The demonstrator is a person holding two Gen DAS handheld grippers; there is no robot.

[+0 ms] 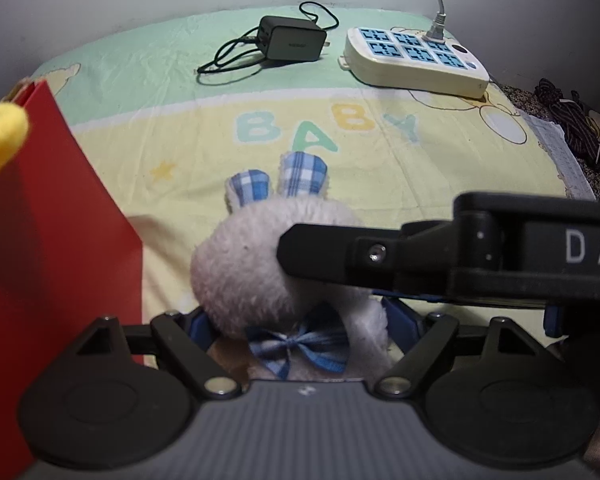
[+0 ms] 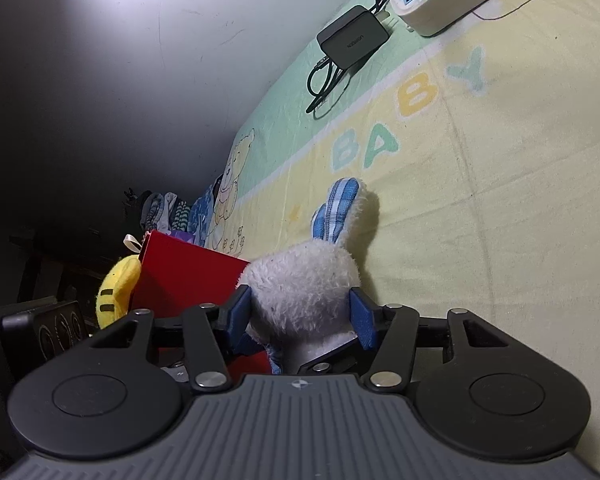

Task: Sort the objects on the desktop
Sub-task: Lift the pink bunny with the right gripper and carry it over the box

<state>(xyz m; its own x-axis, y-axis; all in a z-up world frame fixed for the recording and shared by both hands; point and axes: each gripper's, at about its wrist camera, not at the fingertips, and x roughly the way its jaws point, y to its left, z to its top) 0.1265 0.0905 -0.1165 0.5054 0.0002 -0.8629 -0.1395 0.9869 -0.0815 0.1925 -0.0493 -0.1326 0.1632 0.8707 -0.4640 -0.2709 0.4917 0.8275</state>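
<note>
both tools grip a white plush rabbit [image 2: 300,292] above the printed sheet [image 1: 420,168]: left tool [image 1: 300,332] at its body, right tool [image 2: 300,312] clamping its head, likely to steady it beside the red bag [image 1: 60,220]

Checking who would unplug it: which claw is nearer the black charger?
Neither clearly. Both the left claw and right claw close around the white plush rabbit, well short of the black charger.

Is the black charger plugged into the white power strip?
No, the black charger lies flat on the sheet beside the white power strip, with its prongs out in the open air.
</note>
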